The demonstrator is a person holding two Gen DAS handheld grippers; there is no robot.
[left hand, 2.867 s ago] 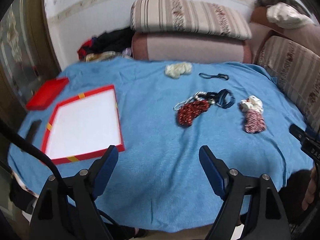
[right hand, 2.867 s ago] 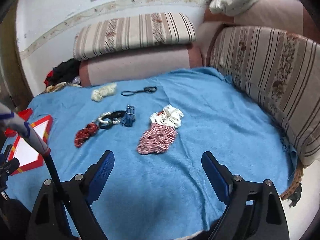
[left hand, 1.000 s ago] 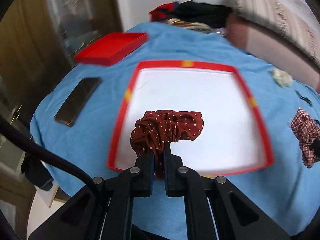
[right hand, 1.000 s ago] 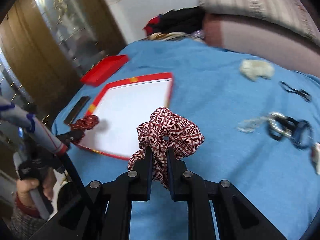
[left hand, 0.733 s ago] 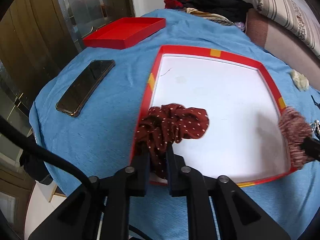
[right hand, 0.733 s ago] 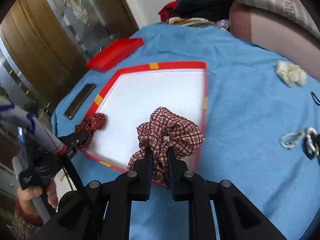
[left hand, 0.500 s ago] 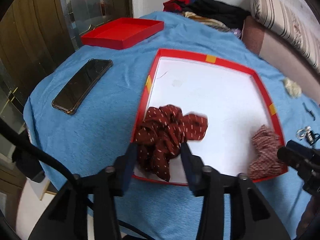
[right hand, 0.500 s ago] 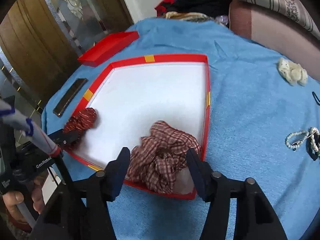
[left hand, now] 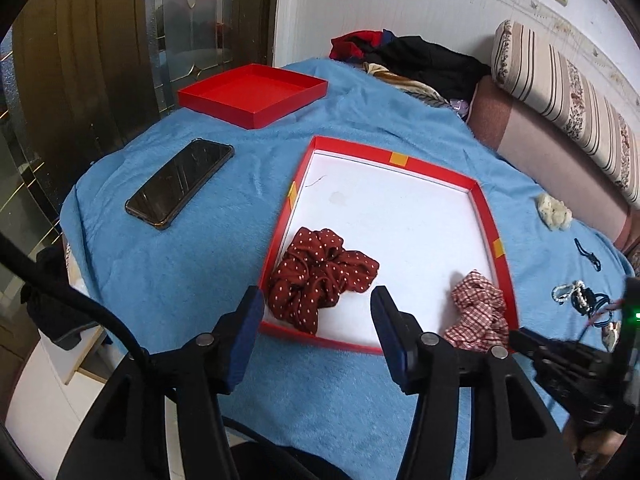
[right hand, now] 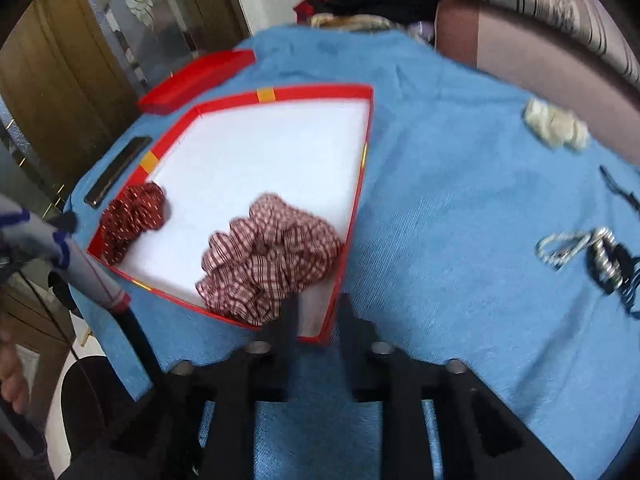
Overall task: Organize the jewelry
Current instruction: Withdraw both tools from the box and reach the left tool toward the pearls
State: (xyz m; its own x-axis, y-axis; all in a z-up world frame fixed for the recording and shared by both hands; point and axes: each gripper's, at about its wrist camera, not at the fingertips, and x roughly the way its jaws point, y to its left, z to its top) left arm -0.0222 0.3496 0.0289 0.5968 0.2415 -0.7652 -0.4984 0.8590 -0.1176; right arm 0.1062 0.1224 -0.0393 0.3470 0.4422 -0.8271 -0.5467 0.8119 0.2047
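Observation:
A dark red dotted scrunchie (left hand: 320, 276) lies loose in the near left corner of the red-rimmed white tray (left hand: 360, 148). My left gripper (left hand: 316, 320) hangs just short of it. Its jaws are opening and nothing is between them. A red checked scrunchie (right hand: 268, 256) lies loose in the tray's (right hand: 320, 90) near right corner. My right gripper (right hand: 316, 320) is beside it over the tray's corner, blurred. Its jaws are closing to a narrow gap and hold nothing. The left wrist view shows the checked scrunchie (left hand: 476, 316) and the right gripper (left hand: 516, 338) at the right.
On the blue cloth lie a black phone (left hand: 180, 188), a red lid (left hand: 252, 94), a cream scrunchie (right hand: 556, 128), a black hair tie (left hand: 586, 252), and a pearl bracelet with dark bands (right hand: 580, 248). Clothes (left hand: 408, 56) and striped cushions (left hand: 560, 80) line the far side.
Both grippers carried their scrunchies over the tray and let them go. The left one opened and drew back and up. The right one opened wide, then narrowed again and sank.

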